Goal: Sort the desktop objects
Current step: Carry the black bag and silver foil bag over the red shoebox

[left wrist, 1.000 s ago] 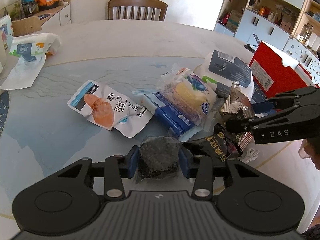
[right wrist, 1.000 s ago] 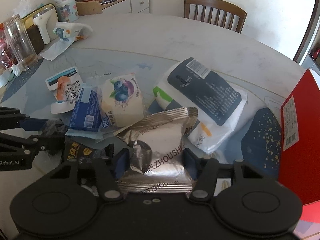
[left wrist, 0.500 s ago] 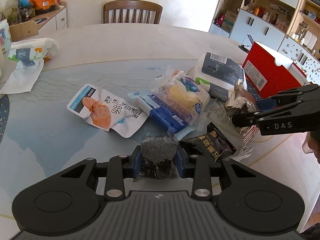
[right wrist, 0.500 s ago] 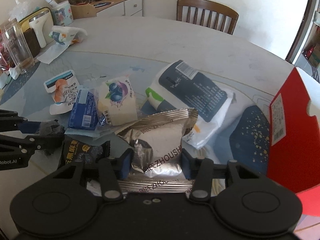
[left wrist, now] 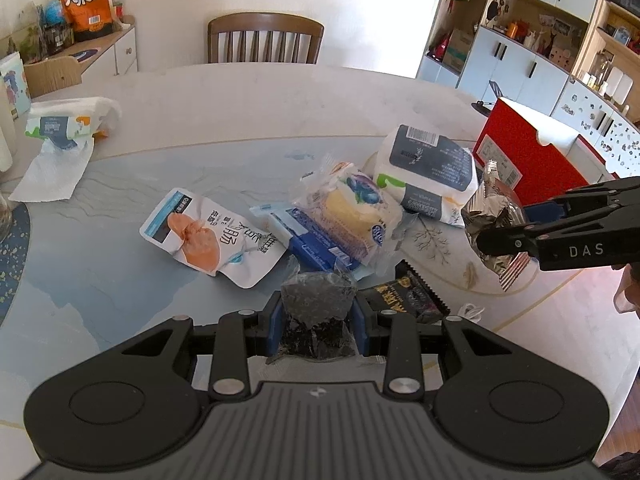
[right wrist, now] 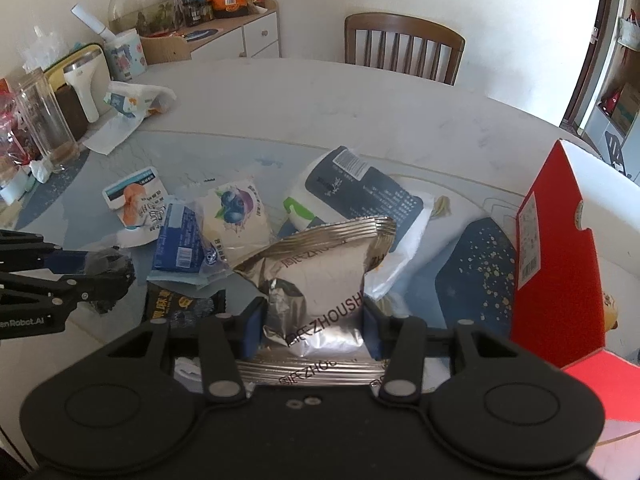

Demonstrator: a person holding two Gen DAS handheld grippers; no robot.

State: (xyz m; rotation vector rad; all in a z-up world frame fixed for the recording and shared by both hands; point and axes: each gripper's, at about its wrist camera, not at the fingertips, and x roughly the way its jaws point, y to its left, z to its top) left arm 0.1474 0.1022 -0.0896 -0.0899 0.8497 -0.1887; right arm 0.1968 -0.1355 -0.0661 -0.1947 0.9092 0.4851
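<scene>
My left gripper pinched the dark packet; my right gripper, jaws just closing, clamped the silver bag

The round bench has a pale outer ring and a blue-grey patterned middle. On it lie a white pouch, a blue packet, a blueberry cake, a large white bag, a black wrapper, a tissue pack and a red box.
</scene>
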